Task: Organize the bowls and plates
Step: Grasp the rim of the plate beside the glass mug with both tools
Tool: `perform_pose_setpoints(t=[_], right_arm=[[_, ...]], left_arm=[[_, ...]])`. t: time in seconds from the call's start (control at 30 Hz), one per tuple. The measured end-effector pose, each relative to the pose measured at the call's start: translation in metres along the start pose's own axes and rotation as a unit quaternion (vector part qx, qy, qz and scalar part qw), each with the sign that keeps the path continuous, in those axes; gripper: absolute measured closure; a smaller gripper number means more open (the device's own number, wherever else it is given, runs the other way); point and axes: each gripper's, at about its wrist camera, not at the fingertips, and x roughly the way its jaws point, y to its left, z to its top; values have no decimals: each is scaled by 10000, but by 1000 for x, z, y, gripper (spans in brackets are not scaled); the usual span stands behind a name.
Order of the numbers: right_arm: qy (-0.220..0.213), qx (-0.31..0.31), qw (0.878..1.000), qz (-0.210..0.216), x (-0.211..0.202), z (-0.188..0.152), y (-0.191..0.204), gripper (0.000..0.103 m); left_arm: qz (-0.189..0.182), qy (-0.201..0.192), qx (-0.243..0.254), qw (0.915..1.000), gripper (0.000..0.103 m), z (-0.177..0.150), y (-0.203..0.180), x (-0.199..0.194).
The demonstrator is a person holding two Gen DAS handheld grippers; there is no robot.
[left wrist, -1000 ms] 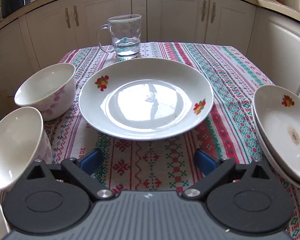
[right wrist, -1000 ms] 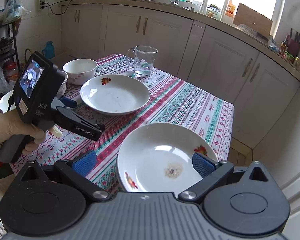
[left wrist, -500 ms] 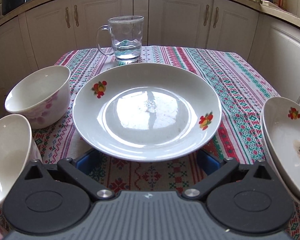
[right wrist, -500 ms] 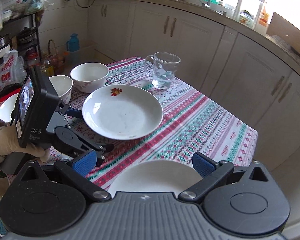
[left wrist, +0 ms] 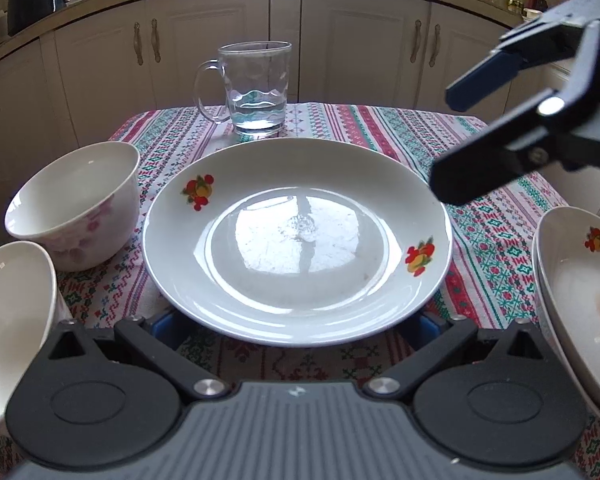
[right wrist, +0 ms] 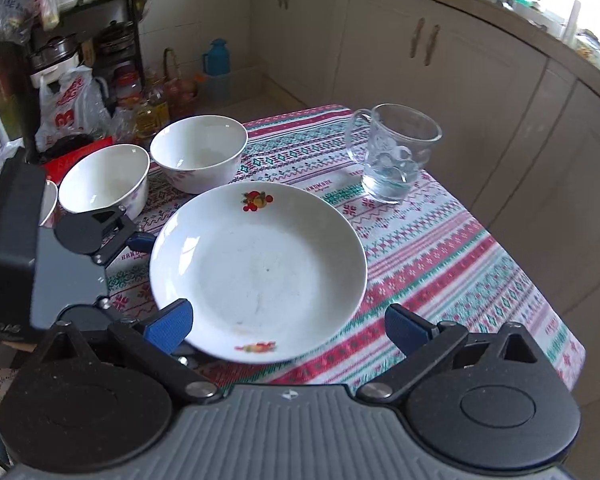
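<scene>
From my left tool [left wrist: 296, 322], spread wide and empty, the plate [left wrist: 296, 240] sits before the glass [left wrist: 256, 88]; from my right tool [right wrist: 288, 326], also wide and empty, crowding that plate [right wrist: 256, 268] risks knocking it off the surface [right wrist: 460, 248].

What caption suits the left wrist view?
Open left gripper at a fruit-printed plate, right gripper above.

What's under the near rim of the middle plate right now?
Both blue pads of the open left gripper sit beneath the plate rim, over the tablecloth. The rim hides their tips, so contact is unclear.
</scene>
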Motion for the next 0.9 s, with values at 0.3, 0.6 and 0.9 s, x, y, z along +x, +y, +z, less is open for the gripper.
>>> perform_pose_setpoints(t=[0.3,0.6,0.9], right_arm=[[261,-206,9973,652,59,38,-37,0],[625,-98,9914,1146,118,61,-66,22],[931,58,9796,1782,137,65,-79,32]], left_arm=[[-49,0,45,10000,0,-2,2,-2],[25,-51,146,9999,0,-2,0,-3],[12,-67,144,9999,0,-2,0,-2]])
